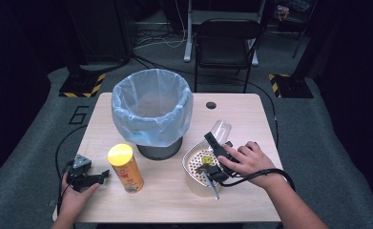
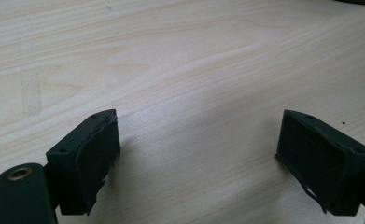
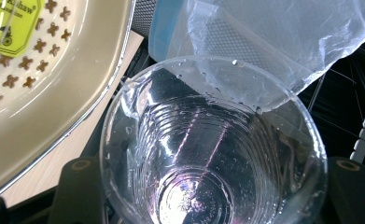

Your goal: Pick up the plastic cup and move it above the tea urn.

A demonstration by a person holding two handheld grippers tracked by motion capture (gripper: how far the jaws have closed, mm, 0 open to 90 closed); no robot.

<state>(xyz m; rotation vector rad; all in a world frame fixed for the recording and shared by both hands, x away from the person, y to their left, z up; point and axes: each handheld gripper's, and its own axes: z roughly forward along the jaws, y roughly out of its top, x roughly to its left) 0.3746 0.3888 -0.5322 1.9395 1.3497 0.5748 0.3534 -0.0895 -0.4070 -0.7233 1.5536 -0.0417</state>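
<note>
The right gripper clamps a clear cup, tipped over the strainer, likely to drain it; the left gripper rests wide apart on the bench.

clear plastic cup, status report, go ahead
Right gripper shut on the clear ribbed plastic cup, tipped on its side over the beige perforated bowl. Left gripper open, idle over bare table. Blue-bagged bin close beside the cup.
</note>
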